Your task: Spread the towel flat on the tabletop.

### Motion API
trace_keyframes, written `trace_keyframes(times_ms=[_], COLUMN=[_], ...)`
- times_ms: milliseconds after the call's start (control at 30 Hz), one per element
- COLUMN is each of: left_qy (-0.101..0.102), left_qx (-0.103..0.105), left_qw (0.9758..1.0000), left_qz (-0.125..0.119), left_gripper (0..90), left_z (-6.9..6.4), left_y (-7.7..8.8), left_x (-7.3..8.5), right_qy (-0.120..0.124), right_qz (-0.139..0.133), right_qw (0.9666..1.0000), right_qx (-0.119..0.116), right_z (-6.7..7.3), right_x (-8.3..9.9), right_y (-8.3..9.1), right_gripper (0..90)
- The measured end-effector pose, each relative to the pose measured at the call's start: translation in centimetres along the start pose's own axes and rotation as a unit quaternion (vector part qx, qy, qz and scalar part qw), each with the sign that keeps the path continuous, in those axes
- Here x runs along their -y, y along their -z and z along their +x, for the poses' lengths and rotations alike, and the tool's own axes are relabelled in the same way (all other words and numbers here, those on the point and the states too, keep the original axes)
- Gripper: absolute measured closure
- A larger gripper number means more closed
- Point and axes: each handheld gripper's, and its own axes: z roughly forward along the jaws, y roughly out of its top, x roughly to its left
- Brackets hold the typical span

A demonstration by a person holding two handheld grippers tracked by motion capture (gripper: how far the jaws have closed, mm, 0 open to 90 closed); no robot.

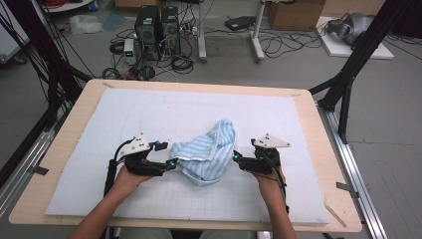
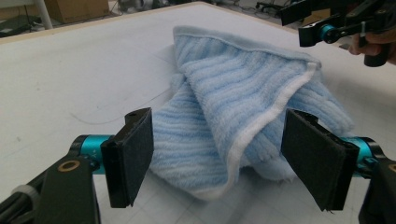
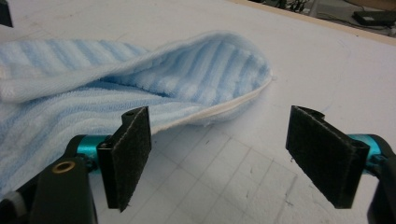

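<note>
Both claws wide: left claw (image 2: 217, 158), right claw (image 3: 229, 158) flank crumpled towel (image 1: 206, 152); folds hide underside.

The towel (image 1: 208, 151) lies on the mat (image 1: 149, 114), between left gripper (image 1: 169, 164) and right gripper (image 1: 238, 158).

A light wooden table with rounded corners (image 1: 79, 107) carries a large white gridded foam mat (image 1: 149, 114) covering most of its top, and a crumpled blue-and-white striped terry towel with a white hem (image 1: 209, 149) lies on the mat near its middle.
</note>
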Motion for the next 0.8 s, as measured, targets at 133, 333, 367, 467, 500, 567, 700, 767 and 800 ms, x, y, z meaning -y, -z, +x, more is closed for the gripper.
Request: trace_keyframes(times_ms=[133, 333, 367, 467, 500, 567, 700, 767, 800], left_qy=[-0.017, -0.068, -0.066, -0.048, -0.041, -0.026, -0.009, 0.006, 0.014], left_qx=[0.001, 0.007, 0.011, 0.011, 0.010, 0.004, -0.024, -0.046, -0.051], left_qw=[0.9995, 0.9951, 0.9954, 0.9977, 0.9984, 0.9994, 0.9996, 0.9989, 0.9986], left_qz=[0.027, 0.071, 0.068, 0.047, 0.038, 0.020, 0.013, 0.008, 0.010], left_gripper=[28.1, 72.5, 76.8, 82.9, 83.2, 83.2, 84.0, 84.1, 84.2], left_z=[-0.5, -0.9, -0.8, -0.1, 0.3, 1.1, 3.3, 4.8, 5.5], left_y=[-1.7, -3.6, -3.8, -3.8, -3.7, -3.3, -2.6, -2.3, -2.1], left_x=[-0.6, -1.2, -1.5, -2.3, -2.6, -3.3, -4.4, -4.8, -5.0], right_qy=[-0.005, 0.000, -0.001, -0.002, -0.003, -0.005, -0.004, -0.005, -0.003], right_qz=[-0.009, -0.002, -0.001, 0.000, 0.001, 0.002, 0.004, 0.004, 0.003], right_qw=[0.9999, 1.0000, 1.0000, 0.9999, 0.9999, 0.9999, 0.9999, 0.9998, 0.9998], right_qx=[-0.004, -0.008, -0.010, -0.012, -0.014, -0.014, -0.016, -0.018, -0.019], right_z=[-0.2, -0.2, -0.2, -0.3, -0.3, -0.3, -0.2, 0.0, 0.1], right_x=[-0.1, 0.2, 0.2, 0.3, 0.4, 0.4, 0.5, 0.5, 0.5], right_y=[0.2, 0.0, 0.0, -0.1, -0.1, -0.1, -0.3, -0.4, -0.5], right_gripper=[21.1, 21.1, 21.2, 21.2, 21.2, 21.2, 21.2, 21.2, 21.2])
